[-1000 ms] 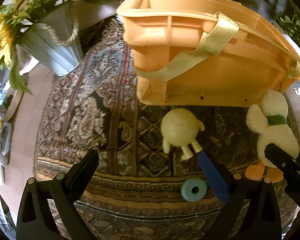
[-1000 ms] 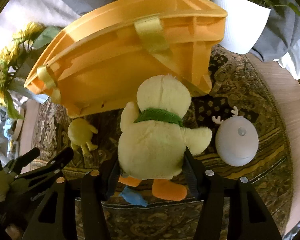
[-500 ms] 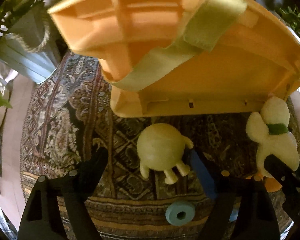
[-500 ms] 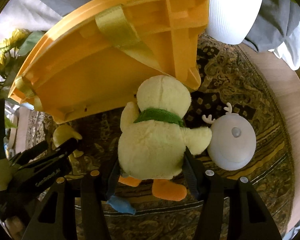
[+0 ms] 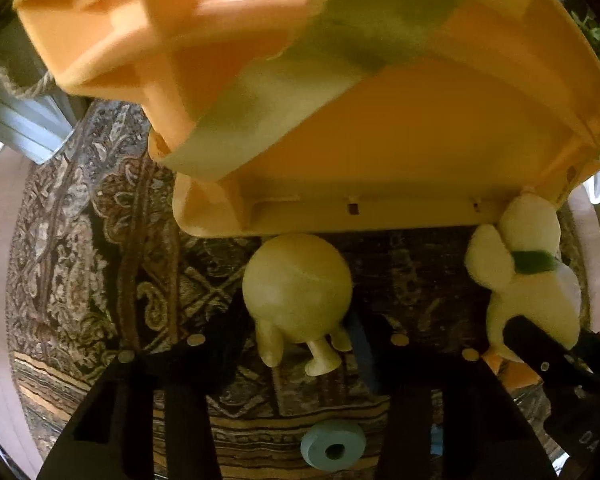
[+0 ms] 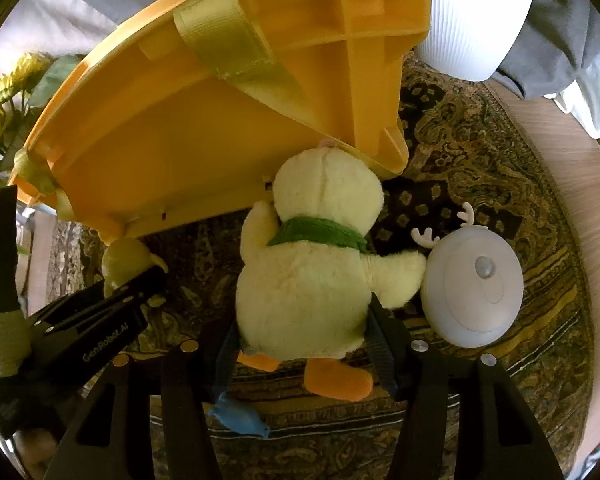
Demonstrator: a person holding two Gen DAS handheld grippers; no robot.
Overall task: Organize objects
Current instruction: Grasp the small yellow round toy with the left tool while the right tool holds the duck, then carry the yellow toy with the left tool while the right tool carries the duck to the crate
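An orange plastic basket (image 5: 380, 152) with a pale green strap (image 5: 340, 40) lies tipped on its side on the patterned rug (image 5: 80, 240); it also shows in the right wrist view (image 6: 180, 120). My left gripper (image 5: 296, 332) has closed on a round yellow-green toy with little legs (image 5: 296, 292), just in front of the basket. My right gripper (image 6: 300, 332) is shut on a yellow plush duck with a green scarf (image 6: 312, 272), whose head touches the basket edge. The duck also shows in the left wrist view (image 5: 528, 280).
A white round lamp with antlers (image 6: 476, 284) lies right of the duck, touching its wing. A blue ring (image 5: 332, 446) and a small blue toy (image 6: 240, 418) lie on the rug near the grippers. A metal flower bucket (image 5: 16, 112) stands left, a white pot (image 6: 480, 12) at back right.
My left gripper moved forward to the round yellow-green toy and closed its fingers around it. The right gripper carried the duck forward until its head reached the basket.
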